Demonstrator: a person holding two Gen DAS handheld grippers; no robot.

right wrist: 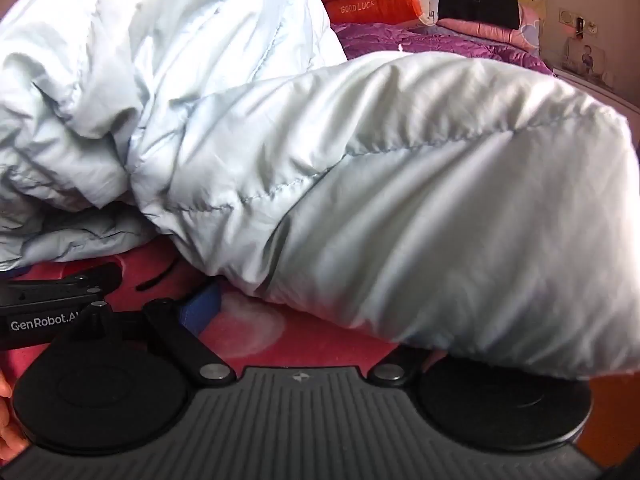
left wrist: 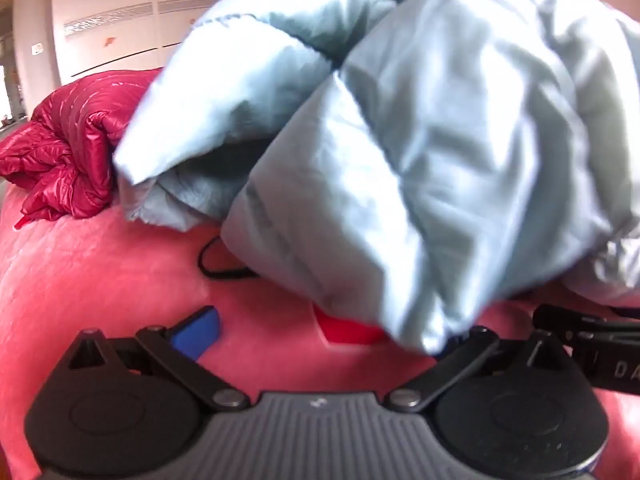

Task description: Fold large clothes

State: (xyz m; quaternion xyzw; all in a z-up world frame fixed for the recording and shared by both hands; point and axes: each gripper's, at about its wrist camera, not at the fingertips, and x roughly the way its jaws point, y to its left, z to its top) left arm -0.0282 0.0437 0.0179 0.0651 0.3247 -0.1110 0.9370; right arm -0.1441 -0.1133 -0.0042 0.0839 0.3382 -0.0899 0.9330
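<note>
With both grippers spread wide and gripping nothing, the pale blue puffer jacket [left wrist: 400,160] is best being gathered at a quilted seam before being folded over.

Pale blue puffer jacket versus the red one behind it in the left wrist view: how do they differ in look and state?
The pale blue jacket has a matte, soft-looking shell; the red jacket is glossy and shiny. The pale blue jacket is bunched close in front of the left gripper, filling most of the view; the red jacket lies crumpled farther back, apart from either gripper. Both are quilted, puffy, unfolded garments on the pink bed cover.
</note>
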